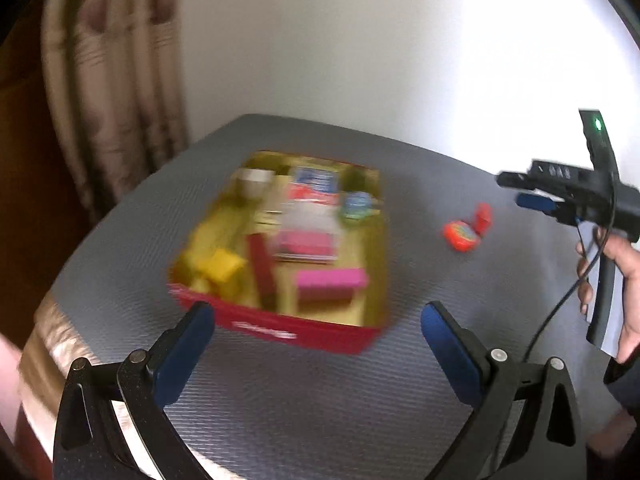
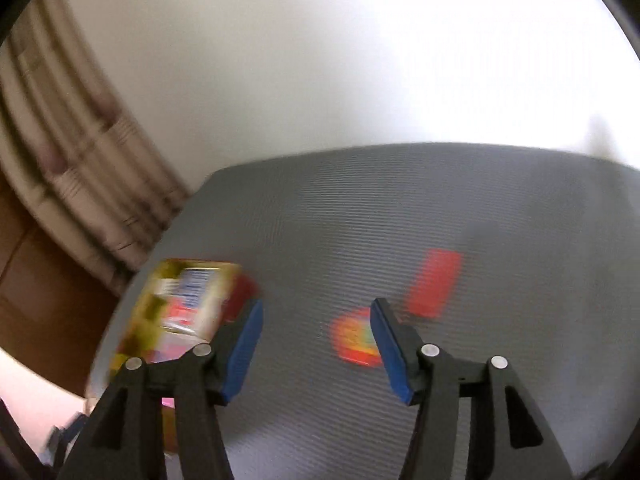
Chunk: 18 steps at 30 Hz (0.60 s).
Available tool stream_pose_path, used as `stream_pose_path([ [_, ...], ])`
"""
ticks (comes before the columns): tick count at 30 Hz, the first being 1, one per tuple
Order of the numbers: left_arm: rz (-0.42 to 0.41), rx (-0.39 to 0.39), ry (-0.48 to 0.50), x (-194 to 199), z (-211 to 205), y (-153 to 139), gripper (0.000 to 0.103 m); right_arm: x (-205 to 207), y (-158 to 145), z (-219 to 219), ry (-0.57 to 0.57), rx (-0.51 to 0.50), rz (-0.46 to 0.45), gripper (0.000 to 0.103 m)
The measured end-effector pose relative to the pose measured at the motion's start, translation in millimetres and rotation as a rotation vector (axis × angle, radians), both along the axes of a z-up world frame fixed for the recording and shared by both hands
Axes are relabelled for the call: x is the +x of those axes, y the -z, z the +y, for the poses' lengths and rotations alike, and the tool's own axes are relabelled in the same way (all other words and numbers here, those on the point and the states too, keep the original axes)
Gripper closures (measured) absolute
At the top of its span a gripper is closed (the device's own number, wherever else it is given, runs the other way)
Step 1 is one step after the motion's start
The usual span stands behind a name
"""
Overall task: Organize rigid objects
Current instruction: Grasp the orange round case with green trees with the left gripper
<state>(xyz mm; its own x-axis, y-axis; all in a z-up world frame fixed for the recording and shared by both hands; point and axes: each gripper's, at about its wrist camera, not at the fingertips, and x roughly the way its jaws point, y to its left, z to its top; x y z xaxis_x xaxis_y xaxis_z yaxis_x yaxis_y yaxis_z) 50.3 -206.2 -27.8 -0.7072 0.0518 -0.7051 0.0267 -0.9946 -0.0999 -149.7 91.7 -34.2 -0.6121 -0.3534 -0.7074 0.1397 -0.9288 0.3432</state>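
Observation:
A red box (image 1: 280,330) with a gold inside sits on the grey mat and holds several things: a pink block (image 1: 330,284), a yellow piece (image 1: 220,266), a red stick (image 1: 262,276), a white cup (image 1: 256,182) and card packs (image 1: 314,188). My left gripper (image 1: 318,312) hangs open just before the box's near wall, with nothing between its fingers. To the right of the box lie a round red toy (image 1: 462,234) (image 2: 354,340) and a red block (image 2: 434,284). My right gripper (image 2: 317,312) stands open above the mat; the round toy shows just past its right finger (image 2: 390,344). Both views are blurred.
The grey ribbed mat (image 1: 280,400) covers a small table that ends at a white wall (image 1: 360,60). A beige curtain (image 1: 112,100) hangs at the left. A person's hand (image 1: 624,272) holds the right gripper at the right edge. The box (image 2: 184,308) is left of the right gripper.

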Motion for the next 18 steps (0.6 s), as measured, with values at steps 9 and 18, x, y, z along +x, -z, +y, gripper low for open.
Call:
stream_pose_path([
  [9, -0.107, -0.011, 0.195, -69, 116, 15, 0.001, 75, 59, 167, 0.271, 0.033, -0.048, 0.044],
  [18, -0.172, -0.094, 0.08, -167, 191, 66, 0.002, 117, 73, 188, 0.264, -0.046, -0.04, 0.044],
])
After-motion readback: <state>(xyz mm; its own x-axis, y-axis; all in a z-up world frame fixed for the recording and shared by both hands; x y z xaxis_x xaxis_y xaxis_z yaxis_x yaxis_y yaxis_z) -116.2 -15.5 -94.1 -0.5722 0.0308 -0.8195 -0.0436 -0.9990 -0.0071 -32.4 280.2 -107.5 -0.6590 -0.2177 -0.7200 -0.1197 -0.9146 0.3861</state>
